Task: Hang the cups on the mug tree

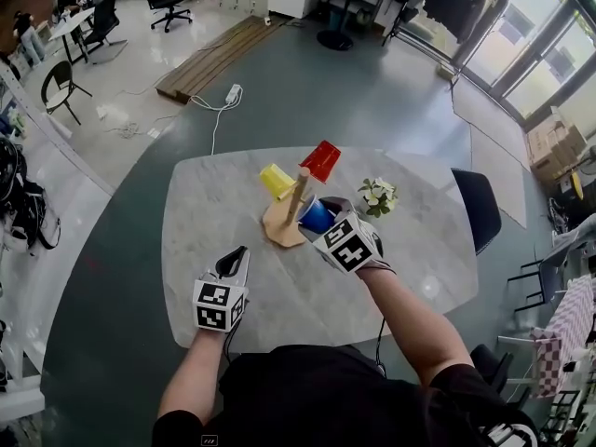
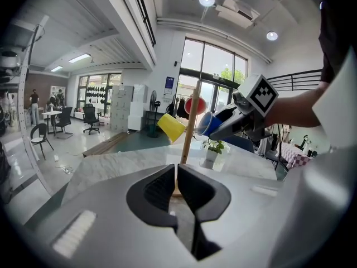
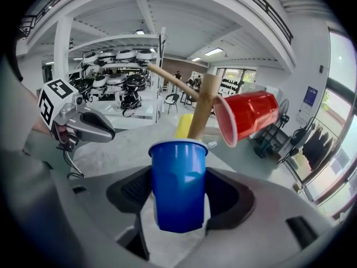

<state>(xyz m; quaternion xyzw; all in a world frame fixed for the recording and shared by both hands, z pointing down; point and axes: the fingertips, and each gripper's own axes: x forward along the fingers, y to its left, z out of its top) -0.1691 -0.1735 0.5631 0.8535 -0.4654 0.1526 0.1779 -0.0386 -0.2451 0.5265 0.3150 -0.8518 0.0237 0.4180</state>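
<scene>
Blue cup (image 3: pixel 178 183) is clamped in my right gripper (image 3: pixel 177 197), mouth forward, just short of the mug tree (image 3: pixel 202 108) post; a bare peg (image 3: pixel 173 76) slants up-left. My left gripper (image 2: pixel 176 184) hangs back, closed on nothing.

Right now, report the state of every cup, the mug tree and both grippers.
Red cup: hung on a peg, tilted.
Yellow cup: hung on a peg, tilted.
Blue cup: gripped, mouth towards the pole; on a peg or not, cannot tell.
Mug tree: upright on the table.
Right gripper: shut on the blue cup.
Left gripper: shut, empty, held off from the tree.
</scene>
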